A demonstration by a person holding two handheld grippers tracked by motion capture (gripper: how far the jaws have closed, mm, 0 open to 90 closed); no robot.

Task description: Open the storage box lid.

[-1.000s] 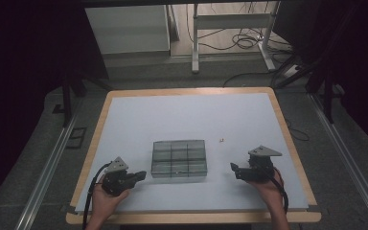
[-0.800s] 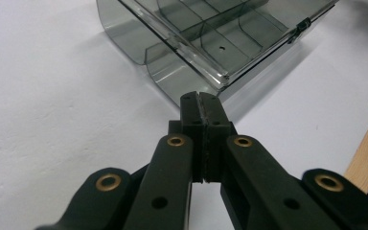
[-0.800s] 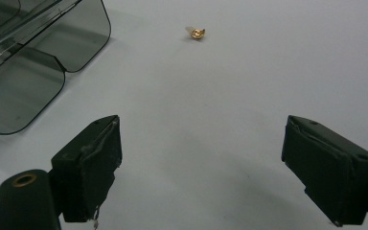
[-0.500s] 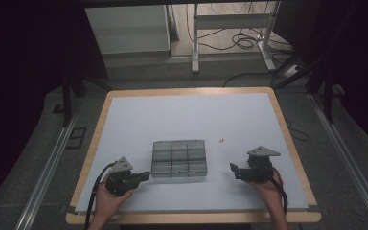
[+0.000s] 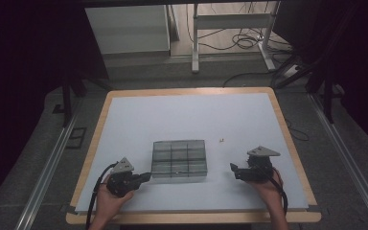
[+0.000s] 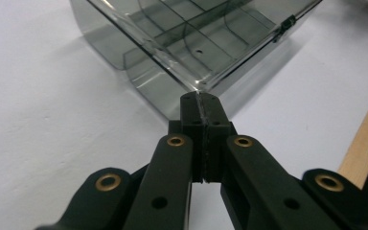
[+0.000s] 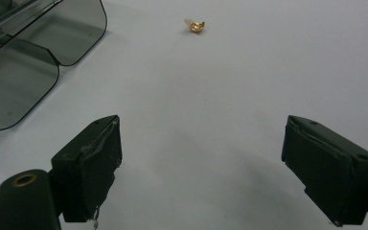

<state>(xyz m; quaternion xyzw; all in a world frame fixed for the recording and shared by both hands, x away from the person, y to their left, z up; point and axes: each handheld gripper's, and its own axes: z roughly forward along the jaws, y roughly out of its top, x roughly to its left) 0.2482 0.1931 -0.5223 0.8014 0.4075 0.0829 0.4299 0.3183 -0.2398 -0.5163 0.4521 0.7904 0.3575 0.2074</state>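
Note:
A smoky clear compartment box (image 5: pixel 179 161) lies in the middle of the white table, its lid down. My left gripper (image 5: pixel 145 177) is shut, nothing between its jaws, and its tip (image 6: pixel 202 98) meets the box's (image 6: pixel 191 43) near-left corner at the lid seam. A hand holds it from the table's front edge. My right gripper (image 5: pixel 233 170) stands open to the right of the box, apart from it, with bare table between its pads (image 7: pixel 93 160). A tiny gold piece (image 7: pixel 195 25) lies ahead of it, beside the box (image 7: pixel 19 72); from above, this gold piece (image 5: pixel 222 140) is off the box's far-right corner.
The white mat sits on a wood-edged table (image 5: pixel 191 218). Beyond the far edge stand a white cabinet (image 5: pixel 127 28) and a metal desk frame (image 5: pixel 230 21), with cables (image 5: pixel 242 43) on the floor. Metal rails (image 5: pixel 45 167) run along both sides.
My left gripper has edged right, toward the box's near-left corner. The right gripper and the box have kept still.

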